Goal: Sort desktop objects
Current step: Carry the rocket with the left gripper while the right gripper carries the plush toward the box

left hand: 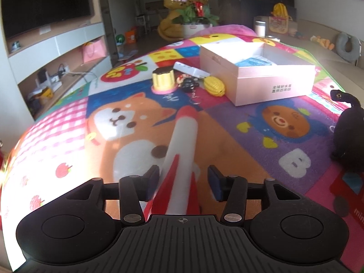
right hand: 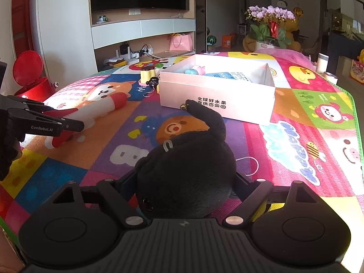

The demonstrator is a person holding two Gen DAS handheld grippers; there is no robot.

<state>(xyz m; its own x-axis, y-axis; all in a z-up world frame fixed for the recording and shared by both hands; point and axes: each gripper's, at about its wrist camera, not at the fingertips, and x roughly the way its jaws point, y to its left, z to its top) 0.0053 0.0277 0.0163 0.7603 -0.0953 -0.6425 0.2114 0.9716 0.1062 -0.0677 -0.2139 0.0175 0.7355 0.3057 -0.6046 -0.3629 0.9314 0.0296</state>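
A white and red rocket plush [left hand: 182, 136] lies on the cartoon play mat [left hand: 284, 163], nose pointing away. Its tail sits between the jaws of my left gripper [left hand: 183, 183]. The left pad touches it, while a strip of mat shows at the right pad, so the jaws stand open. A black plush animal [right hand: 188, 170] rests on the mat and fills the space between the fingers of my right gripper [right hand: 186, 186], which is shut on its body. The right wrist view also shows the left gripper [right hand: 56, 125] over the rocket plush [right hand: 100, 107].
An open pink box [left hand: 273, 86] stands beyond both toys and holds a blue packet [right hand: 229, 76] and small toys. Left of the box are a yellow pudding toy [left hand: 162, 80], a black keychain [left hand: 190, 84] and a yellow corn toy [left hand: 215, 86]. A red bin [right hand: 29, 79] stands off the mat's left edge.
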